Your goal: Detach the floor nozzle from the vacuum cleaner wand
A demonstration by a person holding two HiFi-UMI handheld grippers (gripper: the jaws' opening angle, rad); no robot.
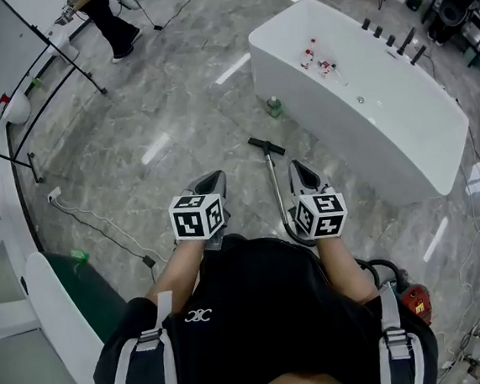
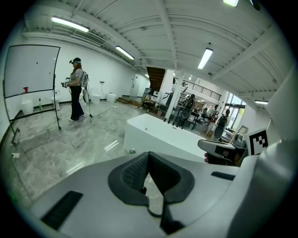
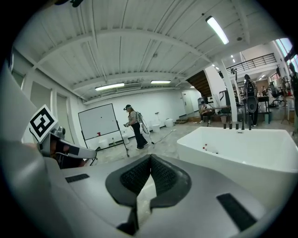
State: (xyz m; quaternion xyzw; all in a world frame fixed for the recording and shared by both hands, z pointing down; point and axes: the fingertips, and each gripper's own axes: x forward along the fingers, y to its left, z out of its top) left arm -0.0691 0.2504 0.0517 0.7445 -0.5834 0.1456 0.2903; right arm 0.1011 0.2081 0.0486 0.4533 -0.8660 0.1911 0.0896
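Observation:
The vacuum wand (image 1: 274,190) lies on the grey marble floor, and its dark floor nozzle (image 1: 266,146) points toward the white bathtub. The wand's near end curves under my right gripper (image 1: 302,173). My left gripper (image 1: 210,181) is held level with it, a little to the wand's left. Both hang above the floor, shut and empty, touching nothing. In the left gripper view the pads (image 2: 139,172) meet with only floor behind them. The right gripper view shows the same closed pads (image 3: 160,174). Neither gripper view shows the wand or the nozzle.
A long white bathtub (image 1: 359,108) stands ahead on the right, with a green bottle (image 1: 274,106) by its near corner. The red vacuum body (image 1: 412,299) sits behind me on the right. A cable and power strip (image 1: 55,196) lie left. A person (image 1: 110,22) stands far left by a whiteboard frame (image 1: 58,57).

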